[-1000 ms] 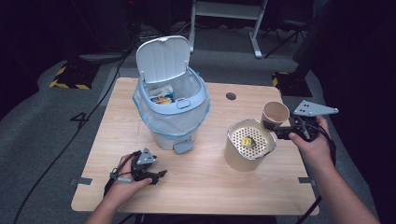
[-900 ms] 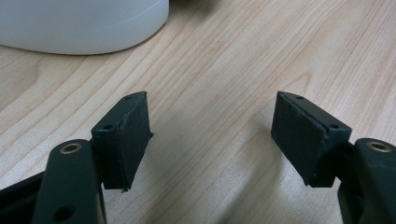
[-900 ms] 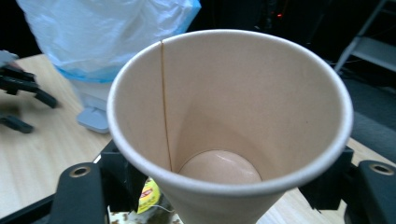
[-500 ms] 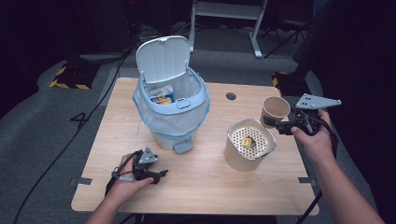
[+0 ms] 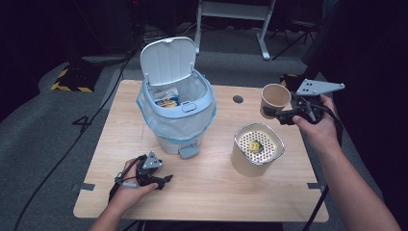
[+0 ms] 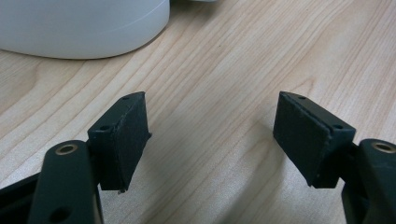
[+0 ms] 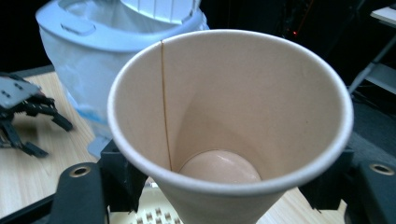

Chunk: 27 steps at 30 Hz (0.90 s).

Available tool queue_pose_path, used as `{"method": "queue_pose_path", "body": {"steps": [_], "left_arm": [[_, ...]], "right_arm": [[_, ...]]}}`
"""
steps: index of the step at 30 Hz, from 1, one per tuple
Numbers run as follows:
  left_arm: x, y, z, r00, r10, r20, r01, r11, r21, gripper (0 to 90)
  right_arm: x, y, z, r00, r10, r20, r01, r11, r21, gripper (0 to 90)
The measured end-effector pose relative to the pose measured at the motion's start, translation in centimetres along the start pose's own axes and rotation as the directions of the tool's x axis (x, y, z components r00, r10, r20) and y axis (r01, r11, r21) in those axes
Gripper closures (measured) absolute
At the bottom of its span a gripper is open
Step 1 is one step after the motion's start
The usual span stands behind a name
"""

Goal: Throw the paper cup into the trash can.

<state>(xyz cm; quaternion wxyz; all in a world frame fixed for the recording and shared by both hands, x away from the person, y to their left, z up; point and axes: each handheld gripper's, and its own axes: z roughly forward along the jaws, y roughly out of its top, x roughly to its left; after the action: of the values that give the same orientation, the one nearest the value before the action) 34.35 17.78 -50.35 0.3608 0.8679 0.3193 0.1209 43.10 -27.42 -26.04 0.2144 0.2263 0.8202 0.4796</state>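
The right gripper (image 5: 272, 111) had its 2 black jaws pressed on either side of a paper cup (image 5: 275, 99), low on the cup's wall, a narrow grip with the cup squeezed between the pads. In the right gripper view the cup (image 7: 229, 121) tipped its open mouth toward the camera, a straight seam running down the inside and a pale round bottom showing. The right hand (image 5: 315, 126) came in from 4 o'clock, wrist raised, holding the cup clear of the table (image 5: 207, 197) at about 2 o'clock, just beyond the perforated cream container (image 5: 257, 149). The grey 3-cornered plate on the gripper stood up over the knuckles.

The left gripper (image 5: 163, 180) showed 2 jaws spread wide with bare wood grain between the pads (image 6: 126, 135) in the left gripper view, nothing touched, nothing held. The left hand (image 5: 132, 185) rested low on the table at 7 o'clock, forearm entering from the bottom edge, jaws pointing toward 3 o'clock, near the foot of the bin.

The pale blue pedal bin (image 5: 175, 115) stood at 11 o'clock with its lid tipped up and a clear liner inside; a yellow-and-blue packet lay in it, its printing too small to read. A small yellow object sat on the container's perforated insert.
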Motion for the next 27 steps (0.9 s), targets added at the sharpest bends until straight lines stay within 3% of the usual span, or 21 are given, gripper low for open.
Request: {"method": "queue_pose_path", "body": {"steps": [8, 13, 17, 24, 27], "left_arm": [[0.0, 0.0, 0.0, 1.0000, 0.001, -0.001, -0.001, 1.0000, 0.000, 26.9], [0.0, 0.0, 0.0, 1.0000, 0.001, -0.001, -0.001, 1.0000, 0.000, 26.8], [0.0, 0.1, 0.0, 1.0000, 0.004, 0.001, -0.004, 1.0000, 0.001, 26.6], [0.0, 0.1, 0.0, 1.0000, 0.005, 0.000, -0.005, 1.0000, 0.002, 26.6], [0.0, 0.1, 0.0, 1.0000, 0.005, -0.001, -0.005, 1.0000, 0.001, 26.6]], "right_arm": [[0.1, 3.9, 2.0, 0.9990, -0.002, -0.044, 0.001, 0.999, -0.035, 29.2], [0.3, 5.2, 3.3, 0.9976, 0.006, -0.069, -0.010, 0.998, -0.056, 29.1], [0.7, 6.7, 5.0, 0.9950, 0.014, -0.099, -0.024, 0.994, -0.103, 29.1], [1.2, 8.3, 7.1, 0.9934, 0.016, -0.113, -0.029, 0.993, -0.115, 29.2], [1.7, 9.3, 8.3, 0.9906, 0.047, -0.128, -0.064, 0.990, -0.129, 29.1]]}}
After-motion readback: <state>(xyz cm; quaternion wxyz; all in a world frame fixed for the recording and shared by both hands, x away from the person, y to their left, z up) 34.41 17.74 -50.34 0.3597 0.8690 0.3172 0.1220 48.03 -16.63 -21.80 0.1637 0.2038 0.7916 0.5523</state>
